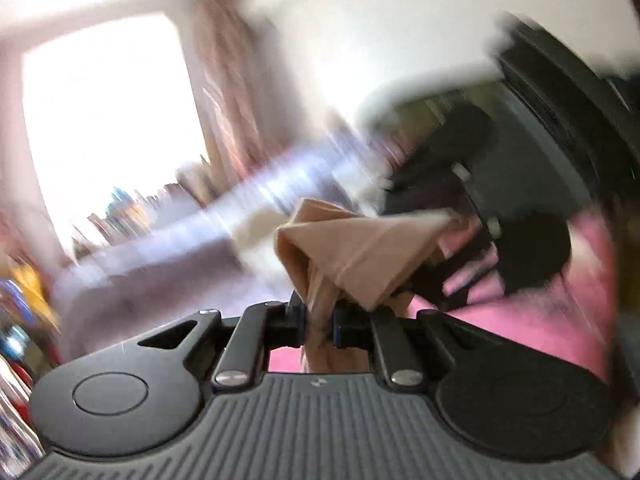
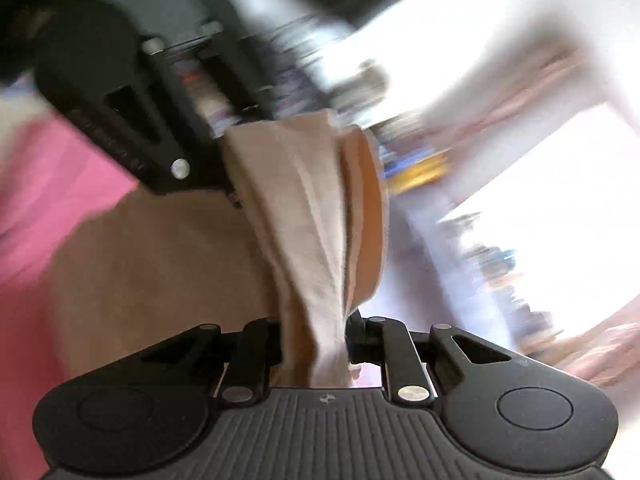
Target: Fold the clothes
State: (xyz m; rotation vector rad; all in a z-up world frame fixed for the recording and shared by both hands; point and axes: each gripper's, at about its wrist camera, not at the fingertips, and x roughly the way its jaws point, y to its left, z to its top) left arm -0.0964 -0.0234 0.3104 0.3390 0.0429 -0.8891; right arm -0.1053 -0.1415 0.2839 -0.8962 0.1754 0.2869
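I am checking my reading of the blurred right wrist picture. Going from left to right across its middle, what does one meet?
pink surface → other tongs → beige garment, pinched in the right tongs → bright window.

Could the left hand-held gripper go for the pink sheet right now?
Probably not: the left hand-held gripper is shut on the tan cloth, so its jaws are occupied. The pink sheet lies below, with the cloth hanging in between. It would need to let go first.
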